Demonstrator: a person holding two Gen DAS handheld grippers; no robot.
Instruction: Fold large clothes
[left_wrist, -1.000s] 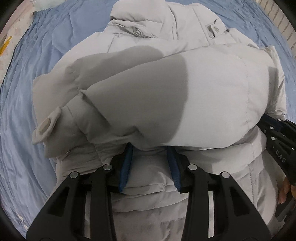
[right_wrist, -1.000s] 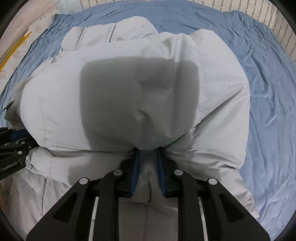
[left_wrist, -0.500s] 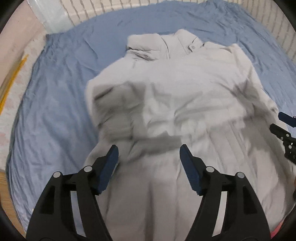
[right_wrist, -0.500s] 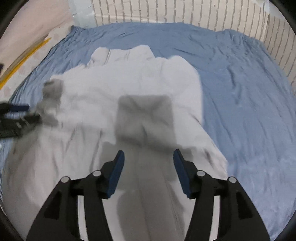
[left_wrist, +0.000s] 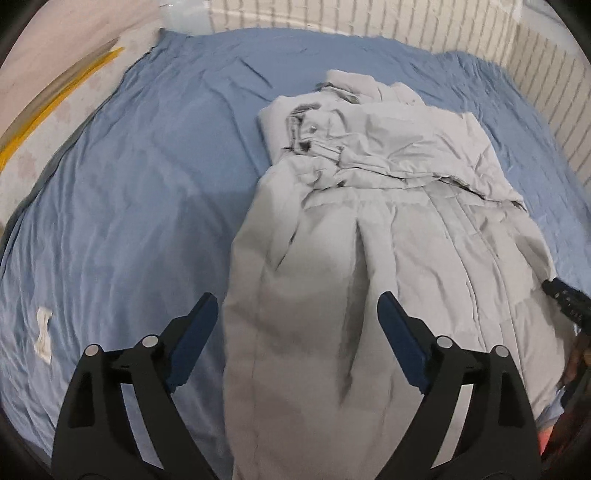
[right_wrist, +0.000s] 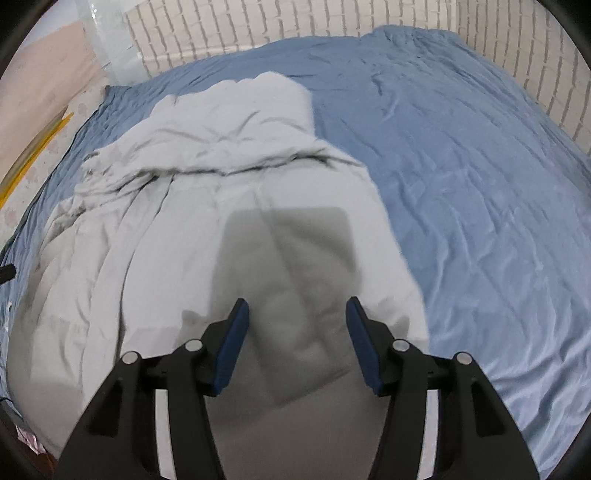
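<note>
Now: coat (left_wrist: 369, 229) let go, flat on blue sheet (left_wrist: 147, 166); left claw (left_wrist: 297, 332) still widening, right claw (right_wrist: 295, 347) half-open, both empty — sleeve fold prob. done, hem next.

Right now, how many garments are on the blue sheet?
1: a pale grey coat, lying lengthwise on the blue sheet, sleeves folded across its chest, collar at the far end. Anything beneath it is hidden.

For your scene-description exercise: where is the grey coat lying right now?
The grey coat lies lengthwise on the blue bedsheet, right of centre in the left wrist view, collar toward the brick-patterned wall.
</note>
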